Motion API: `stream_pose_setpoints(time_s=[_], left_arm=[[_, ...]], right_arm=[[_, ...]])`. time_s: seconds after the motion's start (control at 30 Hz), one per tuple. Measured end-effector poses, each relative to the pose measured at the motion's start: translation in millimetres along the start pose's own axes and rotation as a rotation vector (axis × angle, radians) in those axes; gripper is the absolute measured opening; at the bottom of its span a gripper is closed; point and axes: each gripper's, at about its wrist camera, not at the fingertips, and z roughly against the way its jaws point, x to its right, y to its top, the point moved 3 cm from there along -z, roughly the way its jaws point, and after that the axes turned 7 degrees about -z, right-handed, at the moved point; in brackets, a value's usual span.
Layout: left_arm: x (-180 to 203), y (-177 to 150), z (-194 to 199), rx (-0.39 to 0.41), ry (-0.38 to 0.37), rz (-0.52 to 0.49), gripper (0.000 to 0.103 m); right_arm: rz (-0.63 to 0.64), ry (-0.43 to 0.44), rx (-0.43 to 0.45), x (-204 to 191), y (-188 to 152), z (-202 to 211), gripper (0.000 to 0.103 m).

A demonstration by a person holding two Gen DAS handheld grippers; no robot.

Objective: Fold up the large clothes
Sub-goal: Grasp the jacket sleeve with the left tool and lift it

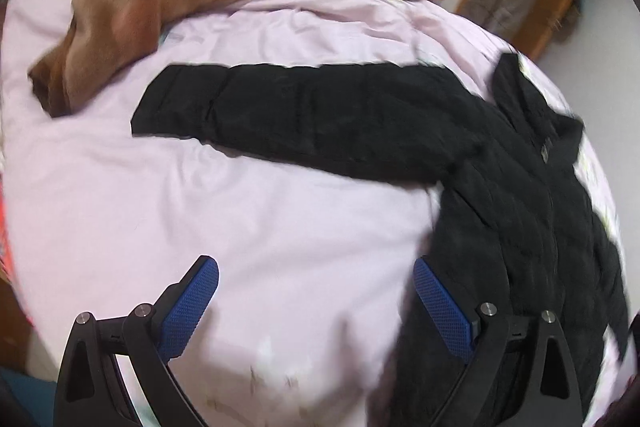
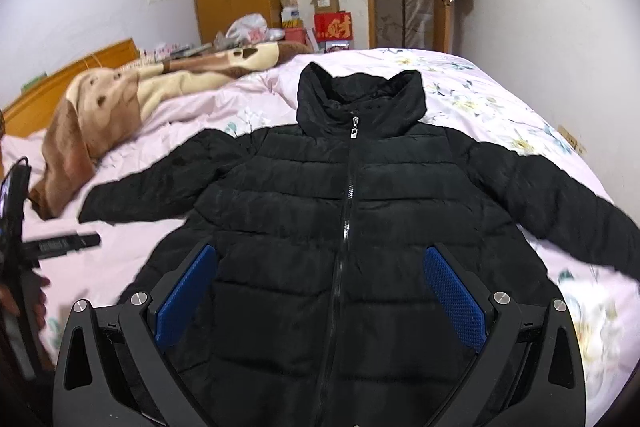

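Blue-padded jaws of the right gripper (image 2: 320, 291) stand spread and empty over the lower front of the black puffer jacket (image 2: 344, 211), which lies zipped and face up on the pink bed (image 2: 500, 99), sleeves out. Left gripper (image 1: 316, 307) also hangs spread, above bare quilt beside the sleeve (image 1: 280, 111). Probably the sleeve goes first: pinch the cuff, carry it flat across the chest.

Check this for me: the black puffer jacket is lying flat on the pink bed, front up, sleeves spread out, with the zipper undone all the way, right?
Not quite. The zipper is done up all the way to the collar, as the right wrist view shows. The rest holds: the black puffer jacket lies flat on the pink bed, front up, sleeves spread out.
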Motion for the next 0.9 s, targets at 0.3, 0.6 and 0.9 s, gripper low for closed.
stream_pose_setpoints(time_s=[0.3, 0.6, 0.9], left_arm=[[-87.6, 48.7, -61.2, 0.021, -0.010, 0.310, 0.098], [-132.3, 68.5, -115.1, 0.017, -0.035, 0.471, 0.098], [-134.5, 86.7, -143.0, 0.017, -0.006, 0.519, 0.083]], right_arm=[[0.063, 0.015, -0.022, -24.7, 11.0, -46.0, 0.103], [0.110, 0.063, -0.048, -54.3, 7.2, -79.8, 0.103], [0.144, 0.082, -0.063, -68.3, 5.1, -93.6, 0.103]])
